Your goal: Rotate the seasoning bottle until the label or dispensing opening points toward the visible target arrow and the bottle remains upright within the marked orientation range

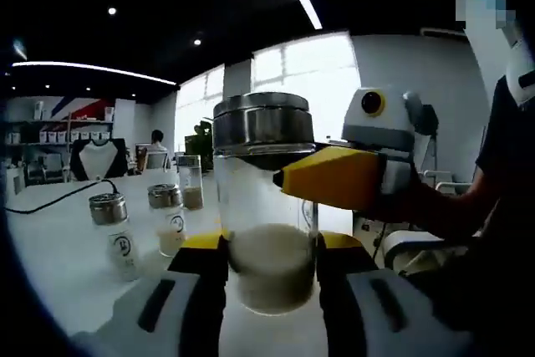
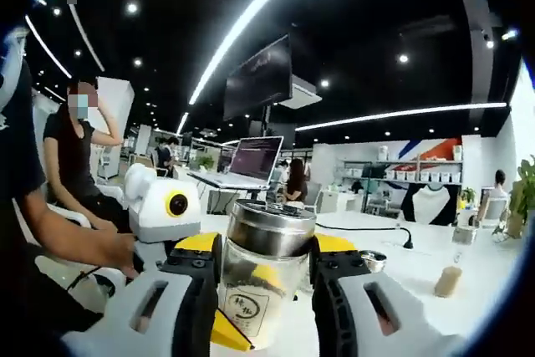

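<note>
Three small jars [image 1: 170, 216] stand on the white table [image 1: 58, 240], left of centre, with a black cable [image 1: 63, 196] trailing behind them. Far back, a laptop [image 2: 249, 160] sits open and shelves [image 2: 418, 177] line the right wall.

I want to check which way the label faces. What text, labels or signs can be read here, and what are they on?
Seasoning bottle: a white square label low on the glass, with dark characters, too blurred to quote.
Two small jars on the table: round marks, too small to read.
Laptop screen: lines of text, unreadable.
Nothing else legible.
</note>
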Action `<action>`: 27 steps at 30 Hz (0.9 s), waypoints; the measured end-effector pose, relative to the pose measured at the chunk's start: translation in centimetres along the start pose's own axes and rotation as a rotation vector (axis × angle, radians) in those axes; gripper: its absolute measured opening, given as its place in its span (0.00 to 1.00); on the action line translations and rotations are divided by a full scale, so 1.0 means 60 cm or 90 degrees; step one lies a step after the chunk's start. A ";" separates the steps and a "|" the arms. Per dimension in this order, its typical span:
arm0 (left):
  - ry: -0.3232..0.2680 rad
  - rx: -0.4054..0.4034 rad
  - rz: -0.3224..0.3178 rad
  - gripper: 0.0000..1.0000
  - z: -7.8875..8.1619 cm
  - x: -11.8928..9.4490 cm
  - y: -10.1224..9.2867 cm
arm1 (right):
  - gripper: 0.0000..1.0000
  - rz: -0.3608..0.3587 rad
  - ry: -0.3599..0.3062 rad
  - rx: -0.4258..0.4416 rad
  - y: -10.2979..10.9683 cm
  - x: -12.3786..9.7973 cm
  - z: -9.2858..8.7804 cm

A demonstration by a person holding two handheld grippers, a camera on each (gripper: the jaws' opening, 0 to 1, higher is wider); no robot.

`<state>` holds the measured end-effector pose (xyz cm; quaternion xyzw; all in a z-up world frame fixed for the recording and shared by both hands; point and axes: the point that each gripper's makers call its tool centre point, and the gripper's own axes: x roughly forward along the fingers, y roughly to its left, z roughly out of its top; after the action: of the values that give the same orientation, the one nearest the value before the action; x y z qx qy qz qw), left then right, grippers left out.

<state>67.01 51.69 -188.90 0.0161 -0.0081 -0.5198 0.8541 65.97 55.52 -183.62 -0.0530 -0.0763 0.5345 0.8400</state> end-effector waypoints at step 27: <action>0.035 0.021 0.137 0.45 -0.013 0.002 0.036 | 0.38 -0.137 -0.029 0.132 -0.037 0.017 0.006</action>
<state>69.02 52.57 -189.62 0.0436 0.0048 -0.4245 0.9044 68.30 55.51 -182.83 0.0548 -0.0451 0.4477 0.8913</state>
